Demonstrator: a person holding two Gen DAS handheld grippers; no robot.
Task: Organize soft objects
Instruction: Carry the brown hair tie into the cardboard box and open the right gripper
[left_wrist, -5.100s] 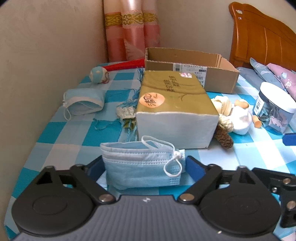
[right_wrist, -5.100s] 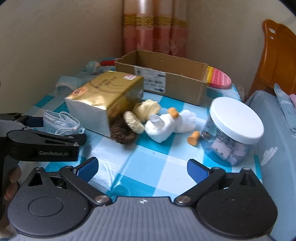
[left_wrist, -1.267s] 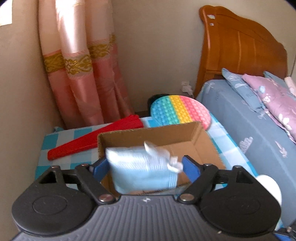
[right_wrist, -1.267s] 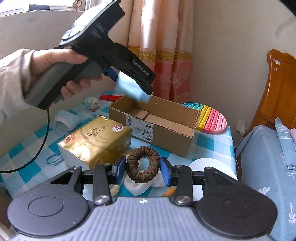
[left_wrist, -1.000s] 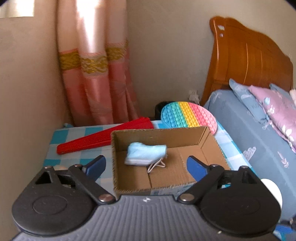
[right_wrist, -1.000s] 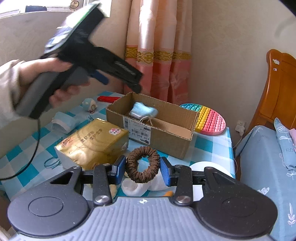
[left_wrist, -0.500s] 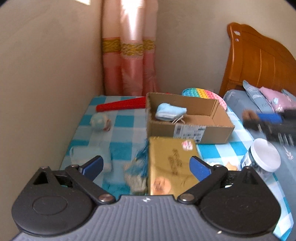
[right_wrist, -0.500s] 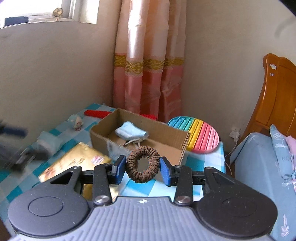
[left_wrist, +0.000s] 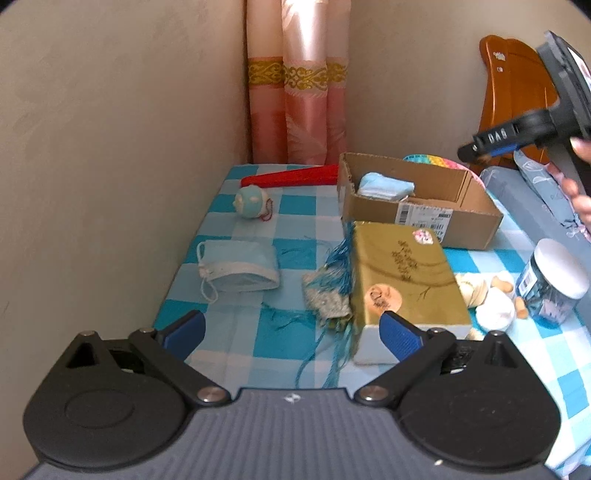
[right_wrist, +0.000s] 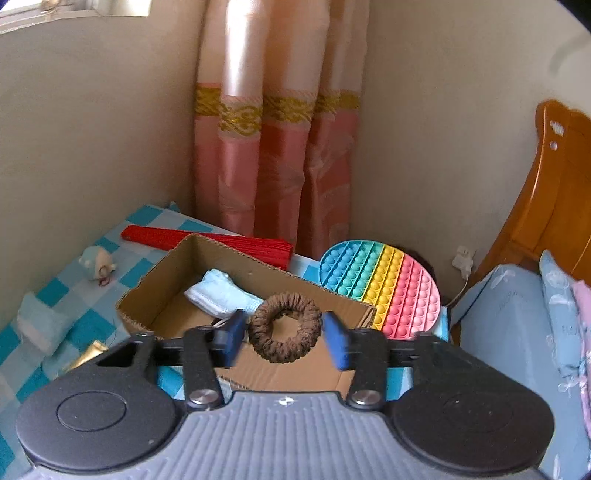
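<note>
My right gripper (right_wrist: 284, 338) holds a brown scrunchie (right_wrist: 284, 327) between its blue pads, above the open cardboard box (right_wrist: 151, 286). A blue face mask (right_wrist: 221, 295) lies inside the box; it also shows in the left wrist view (left_wrist: 384, 186). My left gripper (left_wrist: 291, 332) is open and empty, low over the near table edge. A second face mask (left_wrist: 240, 269) lies on the checked cloth ahead of it. The right gripper appears in the left wrist view (left_wrist: 484, 149) above the box (left_wrist: 461, 218).
A gold tissue pack (left_wrist: 402, 273) sits before the box, with a tasselled pouch (left_wrist: 328, 295) at its left. A small round toy (left_wrist: 251, 201), red fan (left_wrist: 291, 176), plastic jar (left_wrist: 554, 280), white socks (left_wrist: 495, 312) and rainbow pop mat (right_wrist: 380, 284) surround them. Walls close the left and back.
My left gripper let the mask drop into the box, then pulled back and low over the table. My right gripper carried the scrunchie forward to above the box.
</note>
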